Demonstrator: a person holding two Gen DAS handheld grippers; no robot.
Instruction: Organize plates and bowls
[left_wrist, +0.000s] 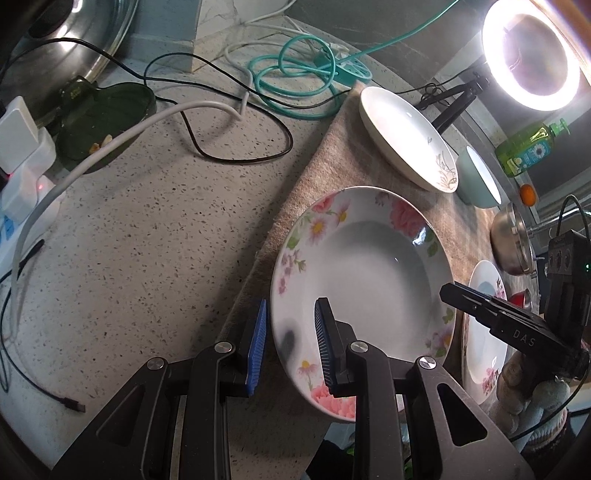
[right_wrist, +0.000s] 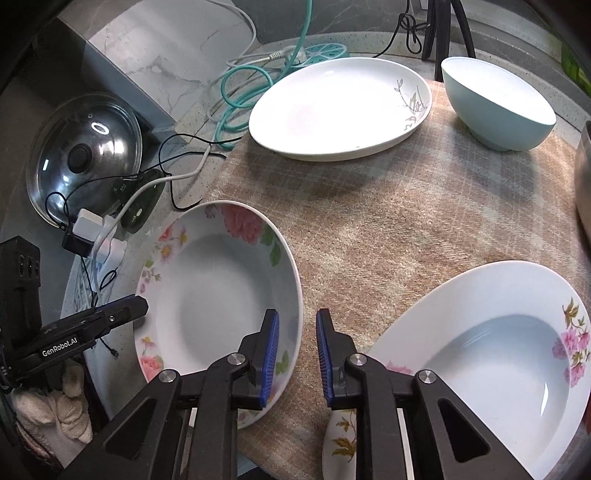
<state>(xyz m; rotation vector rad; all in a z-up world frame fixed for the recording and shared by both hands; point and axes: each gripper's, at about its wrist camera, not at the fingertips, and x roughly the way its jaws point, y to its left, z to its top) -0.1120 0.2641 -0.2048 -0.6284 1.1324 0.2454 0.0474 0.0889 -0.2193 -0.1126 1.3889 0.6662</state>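
Observation:
A deep plate with pink flowers (left_wrist: 369, 266) (right_wrist: 221, 288) lies at the left edge of a tan cloth (right_wrist: 406, 221). My left gripper (left_wrist: 291, 343) is shut on its near left rim, one blue pad outside and one on the inner slope; the right wrist view shows it (right_wrist: 125, 308) at that rim. My right gripper (right_wrist: 297, 354) straddles the opposite rim, open, with cloth still showing between rim and outer pad. A second flowered plate (right_wrist: 498, 350) (left_wrist: 484, 332) lies just right of it. Further back are a white oval plate (right_wrist: 332, 110) and a pale blue bowl (right_wrist: 495, 107).
A steel bowl (left_wrist: 509, 240) stands at the cloth's right edge. On the speckled counter to the left are loose cables (left_wrist: 236, 110), a power strip (left_wrist: 22, 173) and a glass pot lid (right_wrist: 85, 155). A ring light (left_wrist: 532, 55) and soap bottle (left_wrist: 528, 151) are behind.

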